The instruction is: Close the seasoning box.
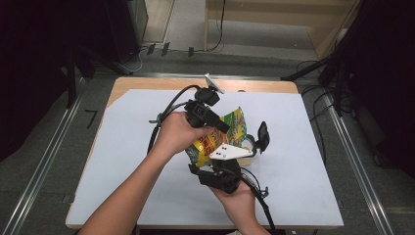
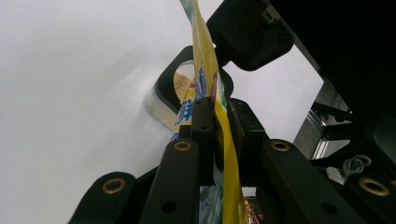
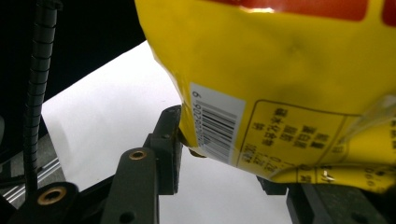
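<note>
Yellow snack bag [image 1: 226, 134] held up over the middle of the white mat [image 1: 122, 147], above a clear jar [image 2: 163, 105] with a black rim. Pinched tight through its thin edge by the left gripper [image 2: 218, 122], jaws nearly together on the foil. Gripped lower down, near the barcode corner, by the right gripper [image 3: 224, 175], jaws spread to bag width and pressing its sides.
</note>
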Motion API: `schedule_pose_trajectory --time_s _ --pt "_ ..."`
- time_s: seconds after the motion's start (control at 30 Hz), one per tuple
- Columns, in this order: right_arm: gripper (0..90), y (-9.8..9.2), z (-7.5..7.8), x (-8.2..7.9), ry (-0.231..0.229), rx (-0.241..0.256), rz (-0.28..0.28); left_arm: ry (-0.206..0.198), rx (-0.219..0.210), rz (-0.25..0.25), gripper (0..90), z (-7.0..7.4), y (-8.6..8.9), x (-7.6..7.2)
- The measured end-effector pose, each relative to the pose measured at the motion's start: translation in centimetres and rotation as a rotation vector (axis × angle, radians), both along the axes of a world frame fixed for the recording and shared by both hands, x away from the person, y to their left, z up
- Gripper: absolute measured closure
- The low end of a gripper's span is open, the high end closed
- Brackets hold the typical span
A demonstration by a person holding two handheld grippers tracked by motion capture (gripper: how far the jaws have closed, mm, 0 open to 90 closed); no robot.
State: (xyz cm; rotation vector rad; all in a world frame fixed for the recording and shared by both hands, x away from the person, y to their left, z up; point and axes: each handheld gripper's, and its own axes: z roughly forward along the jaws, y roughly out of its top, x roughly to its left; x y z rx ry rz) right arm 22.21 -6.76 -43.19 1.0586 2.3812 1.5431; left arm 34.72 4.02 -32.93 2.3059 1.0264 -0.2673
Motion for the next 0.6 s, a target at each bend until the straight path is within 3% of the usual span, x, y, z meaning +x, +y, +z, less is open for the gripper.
schedule_pose_trajectory --time_s 0.6 --pt "59.9 -0.05 0.11 -0.02 0.001 0.001 0.009 -0.025 0.012 0.001 83.3 -0.17 0.18 -0.36"
